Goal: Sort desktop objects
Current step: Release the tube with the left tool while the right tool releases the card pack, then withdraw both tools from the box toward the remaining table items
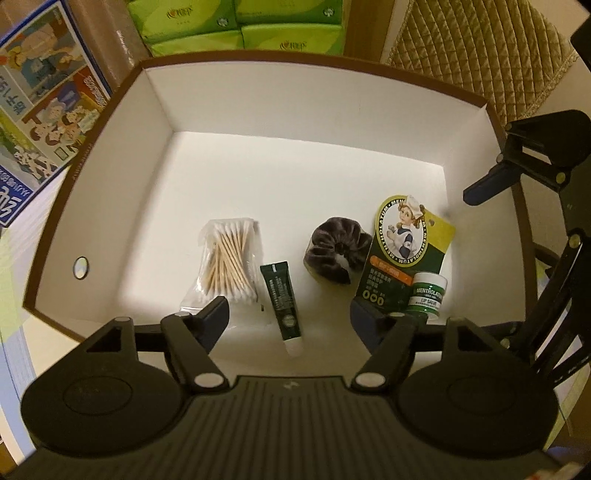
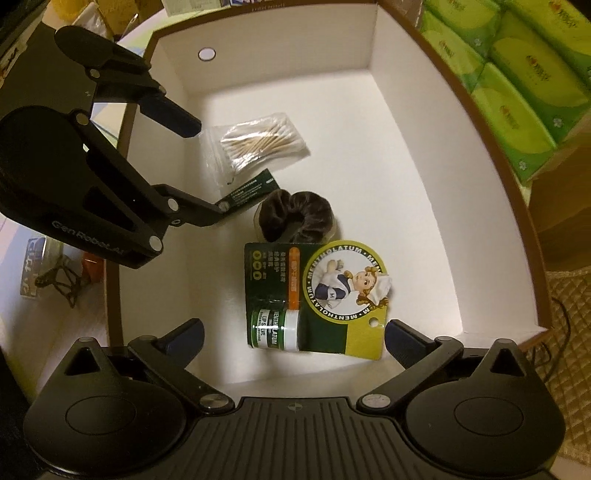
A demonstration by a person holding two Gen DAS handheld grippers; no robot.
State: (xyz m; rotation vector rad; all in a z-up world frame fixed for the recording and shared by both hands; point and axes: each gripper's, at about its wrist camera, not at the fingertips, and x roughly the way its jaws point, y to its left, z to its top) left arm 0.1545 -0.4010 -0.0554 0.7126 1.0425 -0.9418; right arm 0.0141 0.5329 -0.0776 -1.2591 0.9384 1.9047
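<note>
A brown-rimmed box (image 1: pixel 314 99) with a white inside holds four things in a row on its floor. They are a bag of cotton swabs (image 1: pixel 231 264), a dark green tube (image 1: pixel 282 306), a dark velvet scrunchie (image 1: pixel 336 254) and a Mentholatum lip salve card (image 1: pixel 402 251) with its small jar (image 1: pixel 428 295). My left gripper (image 1: pixel 290 314) hangs open above the tube, its pads clear of it. My right gripper (image 2: pixel 295 334) stands wide open over the lip salve card (image 2: pixel 332 295), its fingers either side of the card and apart from it. The left gripper (image 2: pixel 203 166) shows beside the swab bag (image 2: pixel 262 144).
Green tissue packs (image 1: pixel 236 26) are stacked behind the box, also along its side (image 2: pixel 517 92). An illustrated carton (image 1: pixel 44 103) stands at its left, a quilted cushion (image 1: pixel 480 48) at the back right. A cable and small clutter (image 2: pixel 62 280) lie outside the box wall (image 2: pixel 461 184).
</note>
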